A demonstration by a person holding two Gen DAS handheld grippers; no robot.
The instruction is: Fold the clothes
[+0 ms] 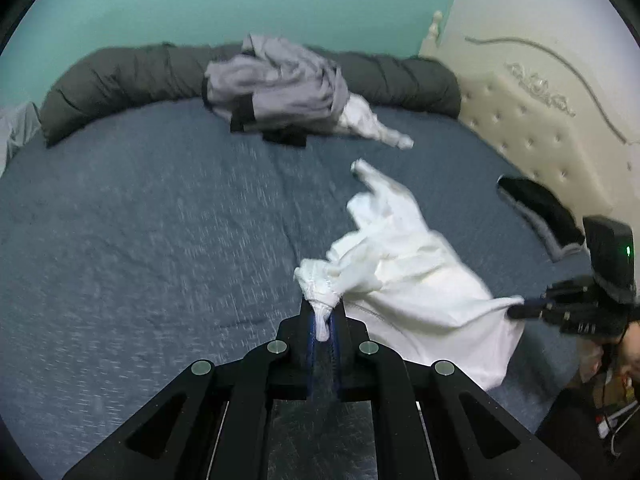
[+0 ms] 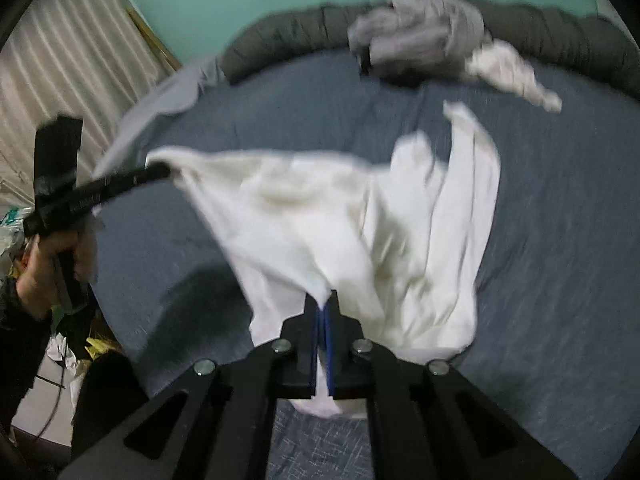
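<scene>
Both hand-held grippers, left (image 1: 323, 320), right (image 2: 322, 314), clamping white garment (image 2: 360, 220); motion-blurred

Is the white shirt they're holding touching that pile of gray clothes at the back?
Apart. In the left wrist view, bare blue bedsheet shows between the white shirt and the gray clothes pile.

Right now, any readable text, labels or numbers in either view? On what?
None can be read.
Right tool: pale marks on its black body, too blurred to read.
Left tool: faint marks along its finger, also blurred.
White garment, grey clothes pile: no print visible.
</scene>
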